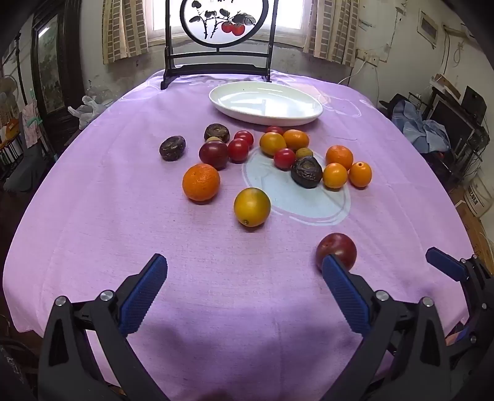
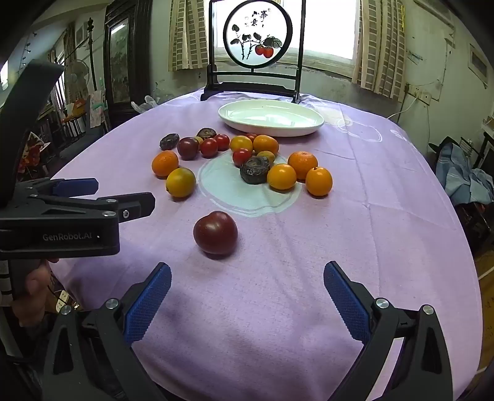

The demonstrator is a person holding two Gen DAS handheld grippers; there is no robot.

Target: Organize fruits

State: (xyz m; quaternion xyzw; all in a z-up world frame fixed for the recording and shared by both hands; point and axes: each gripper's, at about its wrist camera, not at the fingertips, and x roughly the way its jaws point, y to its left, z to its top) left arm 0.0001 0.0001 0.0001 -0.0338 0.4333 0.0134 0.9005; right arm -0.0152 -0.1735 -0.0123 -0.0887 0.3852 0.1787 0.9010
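Several fruits lie loose on a purple tablecloth [image 1: 92, 216]: oranges, yellow and red tomatoes, dark wrinkled fruits. An empty white oval plate [image 1: 265, 103] [image 2: 271, 117] stands behind them. A dark red plum [image 2: 215, 233] [image 1: 336, 251] lies alone, nearest to me. My left gripper [image 1: 245, 268] is open over bare cloth, its right finger just in front of the plum. My right gripper [image 2: 247, 276] is open too, with the plum just beyond its fingertips and nothing between them. A yellow fruit [image 1: 252, 206] and an orange [image 1: 201, 182] lie ahead of the left gripper.
A dark wooden stand with a round painted screen [image 1: 219, 21] [image 2: 257, 37] rises at the table's far edge behind the plate. The left gripper's body, held in a hand [image 2: 34, 287], fills the left of the right wrist view. Room clutter surrounds the table.
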